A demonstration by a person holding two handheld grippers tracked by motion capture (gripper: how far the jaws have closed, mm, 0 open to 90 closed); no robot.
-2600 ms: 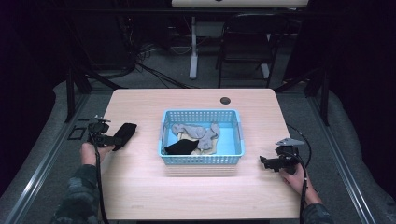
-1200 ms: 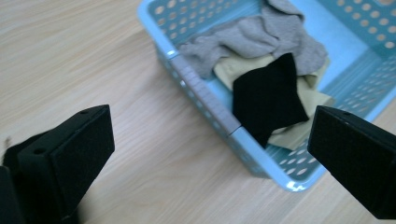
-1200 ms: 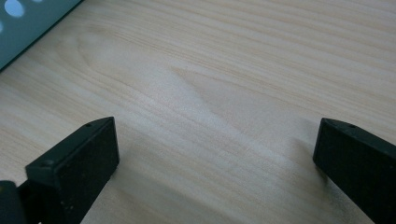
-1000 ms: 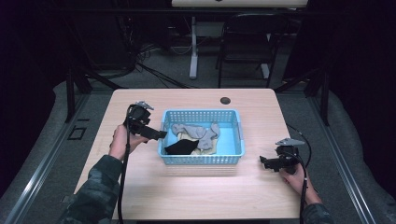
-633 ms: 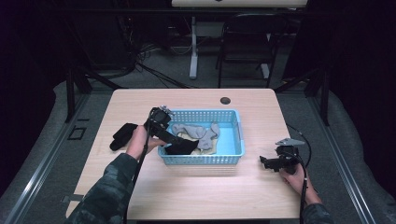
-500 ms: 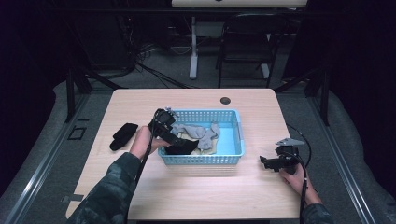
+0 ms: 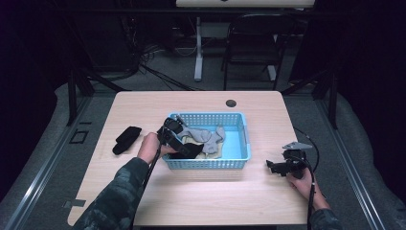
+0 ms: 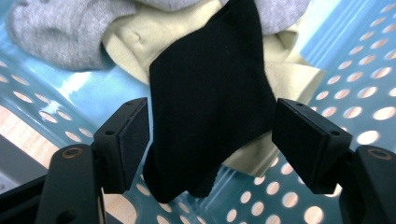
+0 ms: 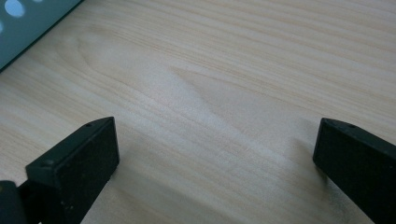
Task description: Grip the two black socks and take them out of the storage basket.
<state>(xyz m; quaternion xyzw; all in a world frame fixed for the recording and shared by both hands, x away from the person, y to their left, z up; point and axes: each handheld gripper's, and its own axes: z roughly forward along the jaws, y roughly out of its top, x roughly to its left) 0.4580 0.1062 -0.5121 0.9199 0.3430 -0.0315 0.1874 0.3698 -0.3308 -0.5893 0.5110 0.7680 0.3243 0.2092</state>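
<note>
left gripper (image 8: pixel 211 128) low in frame, jaws just been closing round black sock (image 8: pixel 210 107) in blue basket (image 7: pixel 242 143), pads not touching it yet. step looks like grab; next probably needs full squeeze, then lift. right gripper (image 9: pixel 215 154) gaping over bare table (image 9: pixel 243 60). count: two black socks, other one (image 7: pixel 126 139) left of basket, one grey sock (image 8: pixel 60 28), one cream cloth (image 8: pixel 140 42).

Left tool (image 8: pixel 210 135) tips down, jaws just closing but apart; right tool (image 9: pixel 215 163) gapes wide.
</note>
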